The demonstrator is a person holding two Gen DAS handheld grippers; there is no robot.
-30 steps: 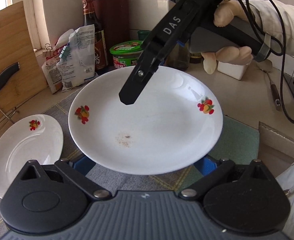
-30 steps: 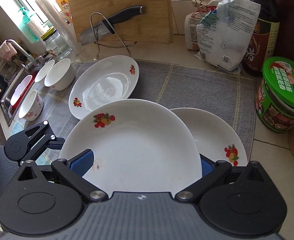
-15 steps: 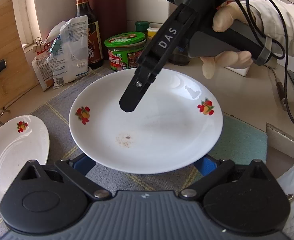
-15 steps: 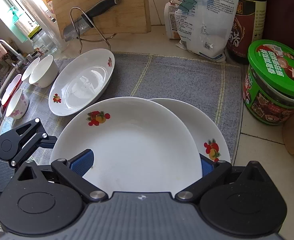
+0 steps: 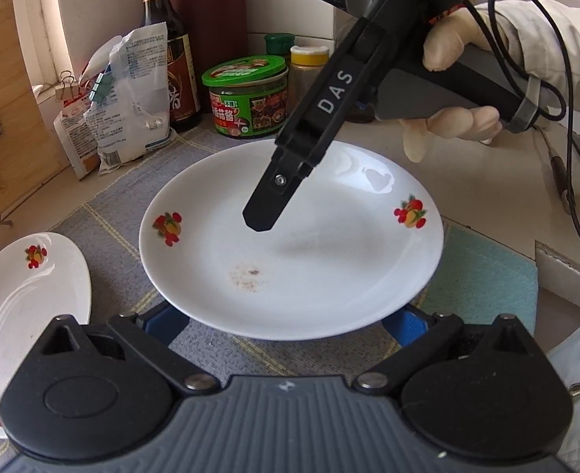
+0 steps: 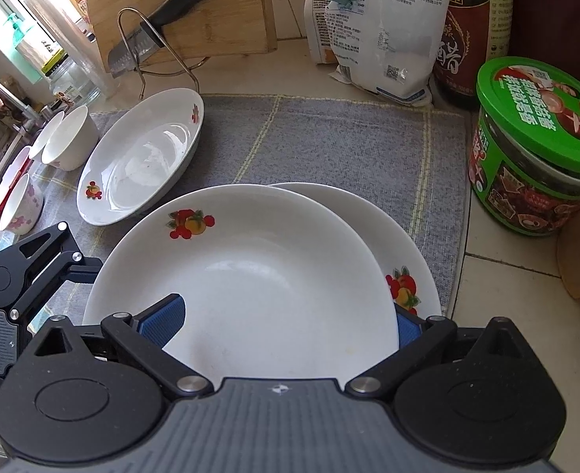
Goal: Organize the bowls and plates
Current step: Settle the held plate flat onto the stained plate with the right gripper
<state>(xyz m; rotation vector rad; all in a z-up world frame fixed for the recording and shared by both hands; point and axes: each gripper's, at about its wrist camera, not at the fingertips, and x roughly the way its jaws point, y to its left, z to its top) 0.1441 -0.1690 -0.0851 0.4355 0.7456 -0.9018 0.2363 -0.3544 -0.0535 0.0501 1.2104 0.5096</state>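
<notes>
Left gripper (image 5: 286, 325) stands with its jaws spread wide. Its blue pads (image 5: 163, 321) sit just under the near rim of the fruit-patterned plate (image 5: 290, 244), above the grey mat (image 5: 112, 228). I cannot tell whether the plate rests on them. One finger of the right gripper (image 5: 264, 216), held by a gloved hand (image 5: 455, 118), hangs over the plate's inside without touching it. A deep plate (image 5: 17, 307) lies at the mat's left edge.

From the right wrist, the right gripper (image 6: 284, 321) is also spread. One pad (image 6: 163, 315) is over the plate (image 6: 250, 276) and the other is behind its rim. The plate overlaps a second plate (image 6: 408, 244) near the mat's right edge. Two white bowls (image 6: 67, 142) sit at the far left corner.
</notes>
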